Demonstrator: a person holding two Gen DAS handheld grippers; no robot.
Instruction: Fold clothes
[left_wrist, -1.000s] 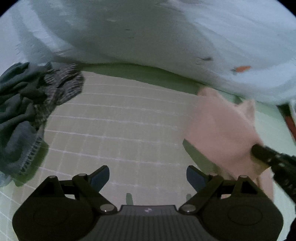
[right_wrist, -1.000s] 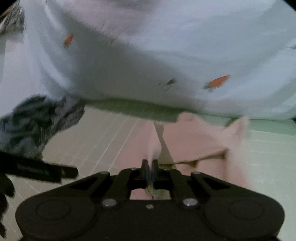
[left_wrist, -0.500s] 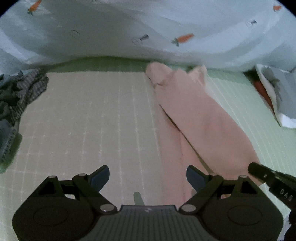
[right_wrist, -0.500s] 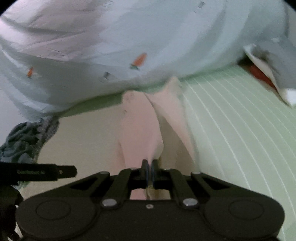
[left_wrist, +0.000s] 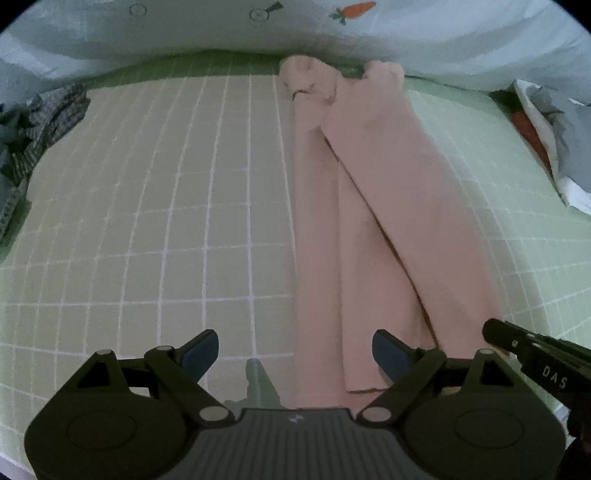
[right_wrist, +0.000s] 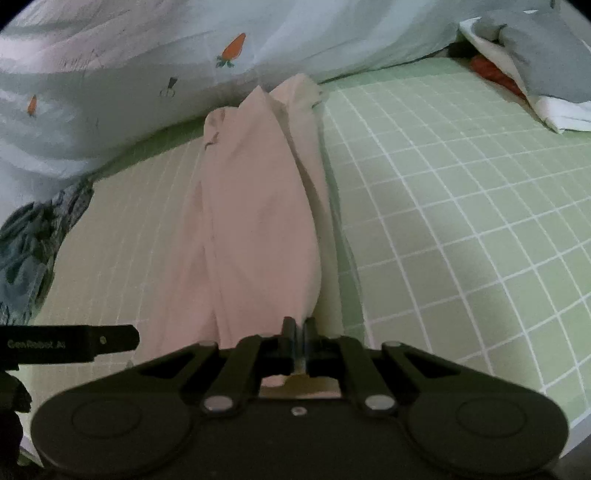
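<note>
pink trousers (left_wrist: 391, 206) laid long on green checked sheet (left_wrist: 166, 221), right hand-held gripper (right_wrist: 299, 328) pinching hem, left hand-held gripper (left_wrist: 295, 350) spread wide

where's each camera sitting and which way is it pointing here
Left wrist: sits on the open left gripper, looking steeply down over the green checked sheet along the pink garment; its own two blue-padded fingers show, and the right gripper's tip enters at the right edge.
Right wrist: sits on the right gripper, shut on the pink garment's near end, facing along it toward the carrot-print quilt; the left gripper's finger shows at left.
Shared: garment, sheet, quilt, and the dark clothes pile.
</note>
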